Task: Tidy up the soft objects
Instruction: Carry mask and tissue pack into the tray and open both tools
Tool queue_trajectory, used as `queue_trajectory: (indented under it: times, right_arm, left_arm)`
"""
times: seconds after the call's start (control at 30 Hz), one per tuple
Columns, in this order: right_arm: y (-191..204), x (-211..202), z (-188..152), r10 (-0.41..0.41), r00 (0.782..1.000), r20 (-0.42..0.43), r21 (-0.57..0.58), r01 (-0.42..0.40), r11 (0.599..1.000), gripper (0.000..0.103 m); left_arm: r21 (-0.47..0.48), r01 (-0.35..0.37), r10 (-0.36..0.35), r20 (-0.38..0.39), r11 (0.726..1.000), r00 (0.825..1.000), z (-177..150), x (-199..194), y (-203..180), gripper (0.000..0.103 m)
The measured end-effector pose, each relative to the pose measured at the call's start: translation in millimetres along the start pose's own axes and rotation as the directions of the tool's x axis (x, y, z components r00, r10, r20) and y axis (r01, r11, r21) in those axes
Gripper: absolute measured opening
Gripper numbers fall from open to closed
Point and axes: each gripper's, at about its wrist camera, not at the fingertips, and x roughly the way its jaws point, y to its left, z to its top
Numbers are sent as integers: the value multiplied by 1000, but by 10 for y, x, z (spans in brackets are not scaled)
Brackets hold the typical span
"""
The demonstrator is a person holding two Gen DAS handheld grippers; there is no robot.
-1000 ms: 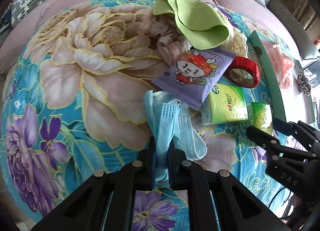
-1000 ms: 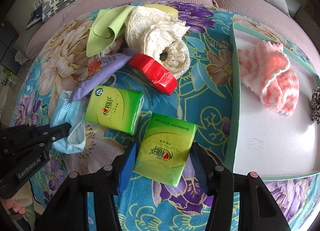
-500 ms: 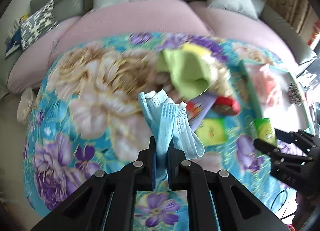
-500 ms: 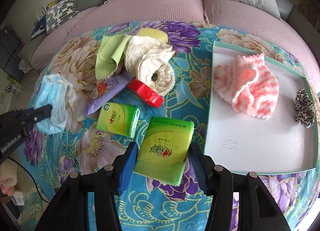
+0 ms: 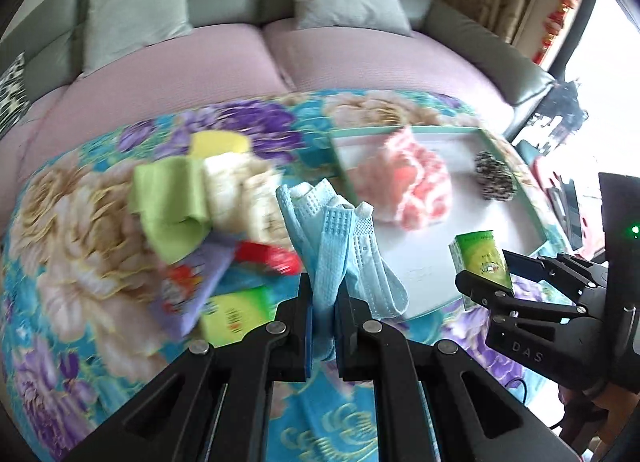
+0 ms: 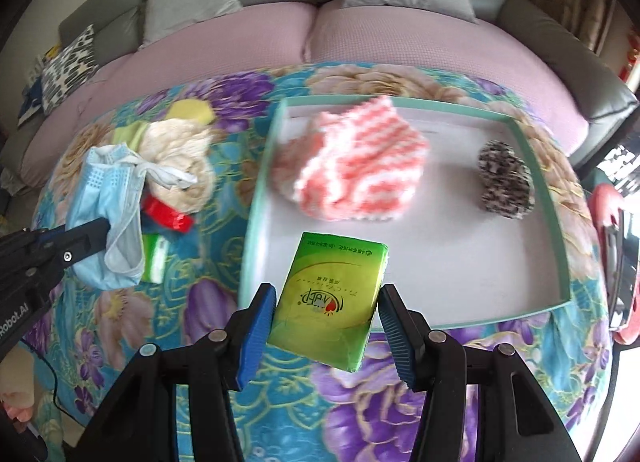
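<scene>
Now carry both over the tray (image 6: 558, 238) — left gripper (image 5: 323, 308) pinching the mask (image 5: 340, 234), right gripper (image 6: 326, 316) clamping the tissue pack (image 6: 330, 298) — and release low.

At centre left of the left wrist view, the lime-green folded cloth (image 5: 172, 206), cream lace fabric (image 5: 244, 190) and purple cartoon-printed pouch (image 5: 192, 286) are motion-blurred; the pouch's print is unreadable. The blue face mask (image 5: 340, 238) hides part of the red tape roll (image 5: 272, 256).

A pale blue face mask (image 5: 340, 238) is showing at six o'clock, a green tissue pack (image 6: 328, 298) likewise. At twelve o'clock, a pink-and-white striped knit (image 6: 356, 170) is lying beside a black-and-white speckled scrunchie (image 6: 506, 180) over turquoise, purple-flowered cloth (image 6: 208, 290).
</scene>
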Motion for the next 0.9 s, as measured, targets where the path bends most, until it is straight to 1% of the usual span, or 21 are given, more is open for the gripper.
queue_trajectory:
  times: [0.17, 0.37, 0.57, 0.67, 0.77, 0.83, 0.87, 0.9]
  right_arm:
    - [-297, 9, 20, -51, 999, 4, 41, 51, 998, 56]
    - [-603, 36, 61, -105, 994, 8, 78, 104, 992, 56]
    - [-844, 123, 122, -141, 990, 1, 122, 140, 983, 56]
    - [-933, 150, 139, -150, 989, -6, 138, 149, 979, 56]
    - [-987, 173, 165, -159, 987, -10, 146, 159, 977, 56]
    - [-1013, 183, 187, -165, 986, -11, 148, 165, 975, 56]
    - [-1021, 187, 196, -170, 985, -12, 149, 169, 974, 56]
    - [-1028, 190, 203, -172, 985, -14, 148, 172, 974, 57]
  left_arm:
    - [27, 52, -52, 6, 998, 999, 92, 127, -248, 8]
    - [63, 111, -111, 1, 992, 994, 121, 314, -489, 8]
    - [91, 138, -138, -7, 986, 990, 220, 554, -690, 9]
    - [117, 134, -134, -12, 984, 991, 250, 649, -780, 9]
    - [117, 146, -144, -20, 982, 989, 273, 738, -837, 9]
    - [131, 135, -132, -31, 982, 991, 276, 783, -876, 9]
    - [143, 120, -116, -36, 983, 993, 275, 799, -898, 14]
    - [149, 112, -108, -40, 982, 993, 272, 809, -909, 25]
